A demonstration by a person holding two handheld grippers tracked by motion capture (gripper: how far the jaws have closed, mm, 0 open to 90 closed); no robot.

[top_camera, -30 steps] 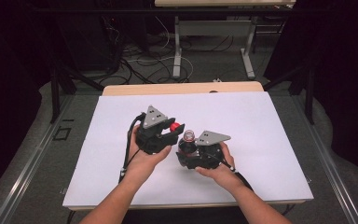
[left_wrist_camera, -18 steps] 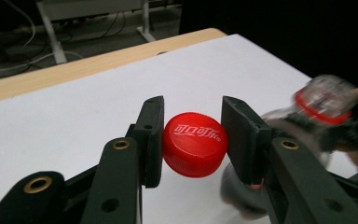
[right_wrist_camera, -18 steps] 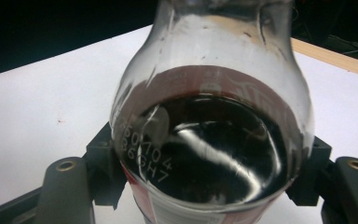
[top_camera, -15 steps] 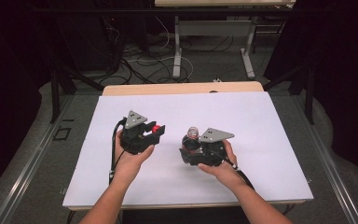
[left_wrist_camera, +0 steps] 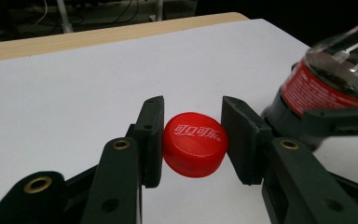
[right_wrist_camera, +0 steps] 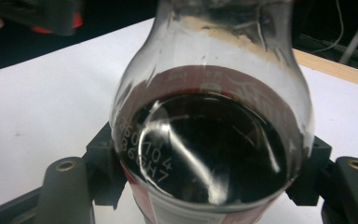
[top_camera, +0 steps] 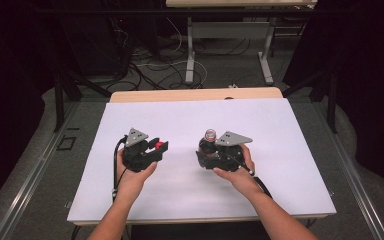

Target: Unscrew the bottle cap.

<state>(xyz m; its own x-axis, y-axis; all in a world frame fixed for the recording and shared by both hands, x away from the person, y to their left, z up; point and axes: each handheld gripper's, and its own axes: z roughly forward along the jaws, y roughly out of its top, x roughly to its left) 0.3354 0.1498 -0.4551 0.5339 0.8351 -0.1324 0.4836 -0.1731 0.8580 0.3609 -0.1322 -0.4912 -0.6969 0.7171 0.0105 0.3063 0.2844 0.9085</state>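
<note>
A red bottle cap (left_wrist_camera: 195,143) with white lettering sits clamped between the black jaws of my left gripper (left_wrist_camera: 192,140), just above the white table top; the same red cap (top_camera: 159,145) peeks from the left gripper (top_camera: 158,148) in the high view. My right gripper (top_camera: 205,150) is shut on a small cola bottle (top_camera: 209,141) that stands upright and uncapped on the table. In the right gripper view the bottle (right_wrist_camera: 209,135) with dark drink and a red label fills the space between the jaws of that gripper (right_wrist_camera: 209,182). The bottle (left_wrist_camera: 335,79) also stands at the right of the left gripper view.
A white sheet (top_camera: 190,120) covers the table, with a wooden strip (top_camera: 195,94) along its far edge. Beyond it, on the floor, lie cables and the legs of another table (top_camera: 190,50). Metal rails run down both sides.
My left gripper has carried the red cap leftward, away from the bottle's mouth, and down toward the table. The right gripper and the bottle have stayed where they were.
</note>
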